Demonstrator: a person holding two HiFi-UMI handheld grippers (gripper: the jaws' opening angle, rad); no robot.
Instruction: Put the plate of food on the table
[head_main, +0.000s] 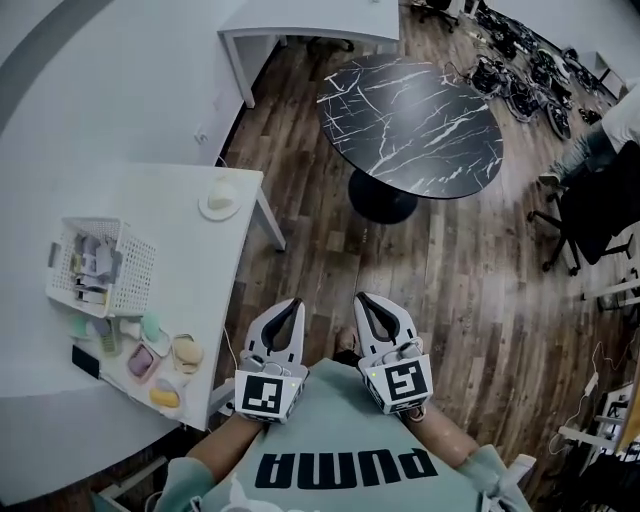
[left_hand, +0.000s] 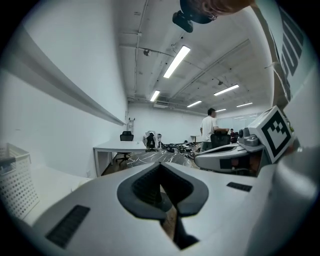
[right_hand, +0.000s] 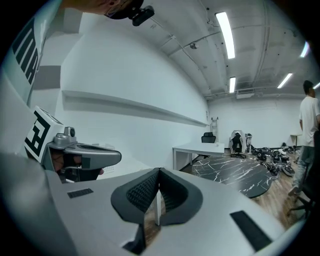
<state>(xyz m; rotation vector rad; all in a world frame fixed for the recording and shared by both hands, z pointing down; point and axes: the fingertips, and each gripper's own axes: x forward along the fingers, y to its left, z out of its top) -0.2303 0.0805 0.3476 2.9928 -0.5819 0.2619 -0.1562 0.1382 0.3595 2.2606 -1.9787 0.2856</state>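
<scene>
Not begun; the plate of food sits on the desk. Left gripper and right gripper are closed, empty.

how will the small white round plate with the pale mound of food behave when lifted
The small white round plate looks rigid and shallow, so it probably lifts stiffly, though its smooth rim may be slippery. The pale mound of food sits uncovered on it and could slide or roll if the plate tilts.
</scene>
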